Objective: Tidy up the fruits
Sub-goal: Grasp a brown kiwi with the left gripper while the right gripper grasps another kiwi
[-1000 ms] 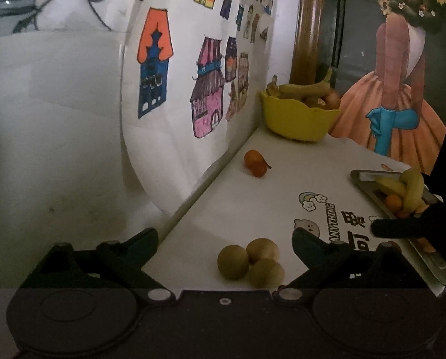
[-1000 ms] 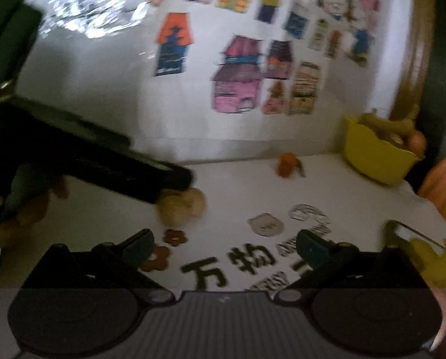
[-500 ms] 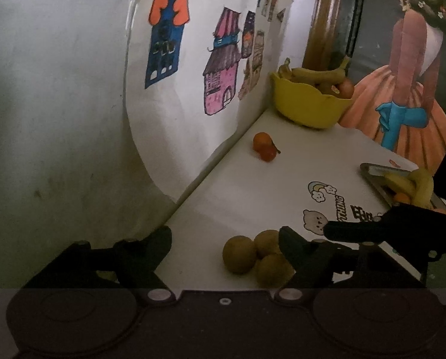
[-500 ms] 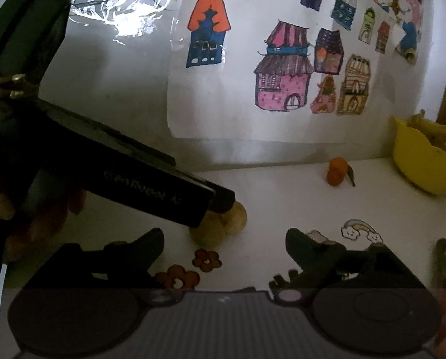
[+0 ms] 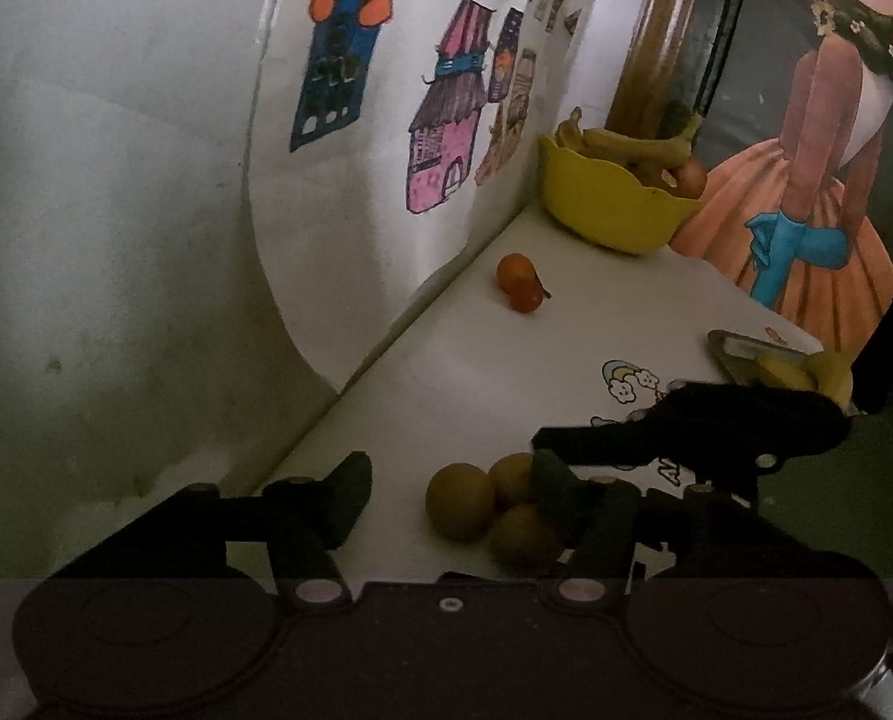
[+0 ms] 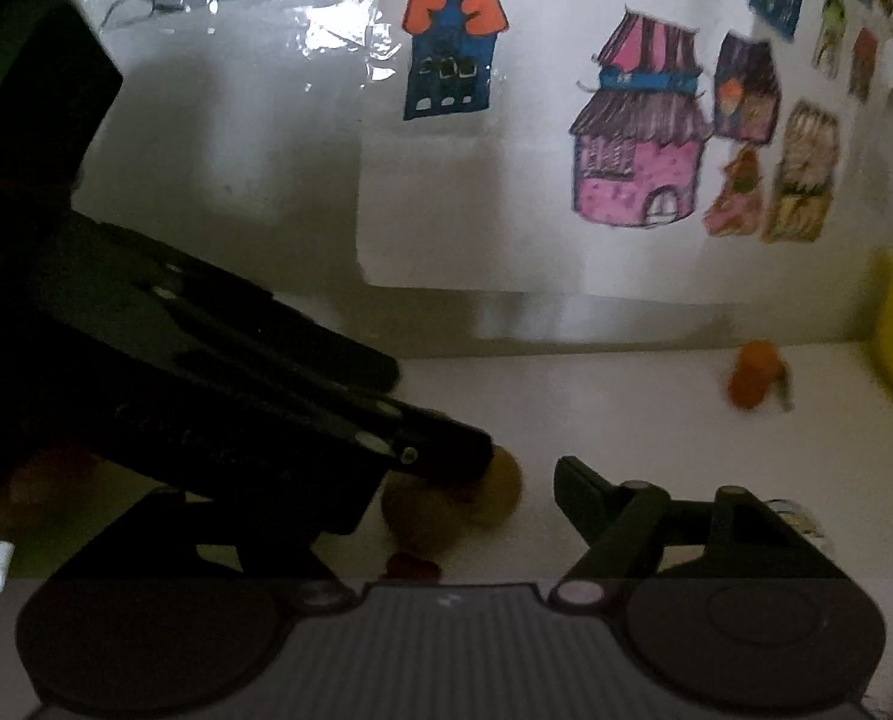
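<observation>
Both grippers have drawn nearer the three brown fruits (image 5: 494, 507) since a second ago, and the jaws of each have just been closing. Seen from the left wrist, the left gripper (image 5: 446, 495) has the cluster between its fingers. Its right finger (image 5: 557, 495) lies against the fruits, while its left finger (image 5: 347, 495) stands apart from them, so the jaws are still spread and pinch nothing.

From the right wrist, the right gripper (image 6: 446, 498) is also spread, with the brown fruits (image 6: 452, 501) between its fingers and nothing gripped. The left gripper's dark body (image 6: 236, 372) crosses this view from the left, its tip over the fruits. In the left view, a finger of the right gripper (image 5: 686, 426) reaches in from the right just behind the cluster; whether it touches them cannot be told.

The fruits sit at the near edge of a white tabletop (image 5: 506, 372), close to the wall. Further back lie two small orange fruits (image 5: 521, 282), touching each other. At the far end stands a yellow bowl (image 5: 602, 204) holding bananas (image 5: 626, 141) and a reddish fruit. At the right, a metal tray (image 5: 740, 348) holds more bananas (image 5: 818, 369). Coloured drawings of houses (image 6: 638, 150) hang on the wall.
</observation>
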Available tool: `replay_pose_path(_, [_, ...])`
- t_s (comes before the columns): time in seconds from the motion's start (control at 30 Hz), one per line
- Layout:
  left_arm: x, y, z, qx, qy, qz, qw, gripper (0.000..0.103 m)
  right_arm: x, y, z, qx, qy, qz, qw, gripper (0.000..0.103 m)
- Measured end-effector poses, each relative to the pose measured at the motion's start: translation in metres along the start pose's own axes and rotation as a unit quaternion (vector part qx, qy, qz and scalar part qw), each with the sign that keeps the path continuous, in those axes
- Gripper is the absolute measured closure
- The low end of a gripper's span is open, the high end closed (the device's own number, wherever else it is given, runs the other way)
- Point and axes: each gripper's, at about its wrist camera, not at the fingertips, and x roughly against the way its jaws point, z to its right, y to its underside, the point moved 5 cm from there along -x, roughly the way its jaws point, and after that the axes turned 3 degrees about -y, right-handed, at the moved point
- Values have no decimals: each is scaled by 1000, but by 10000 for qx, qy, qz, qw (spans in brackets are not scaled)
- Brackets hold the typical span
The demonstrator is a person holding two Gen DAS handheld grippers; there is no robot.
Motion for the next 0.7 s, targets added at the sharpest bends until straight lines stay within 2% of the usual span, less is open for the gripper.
replay_pose_path(0.1, [2, 1, -5, 186, 4, -14, 9998, 52, -5, 0, 3, -120, -171, 29, 9998, 29])
replay_pose_path(0.17, [3, 2, -10, 306, -19, -33, 9995, 53, -6, 0, 5, -206, -243, 67, 9995, 41])
replay_pose_path(0.27, [2, 4, -13, 423, -23, -34, 9991, 54, -7, 1, 7, -287, -210, 120, 9993, 48])
replay_pose_path(0.5, [1, 5, -13, 432, 2, -50, 9991, 58, -8, 3, 3, -323, -93, 133, 9993, 50])
replay_pose_path(0.7, [-3, 5, -8, 328, 31, -108, 9994, 68, 4, 8, -9, -253, 198, 101, 9994, 50])
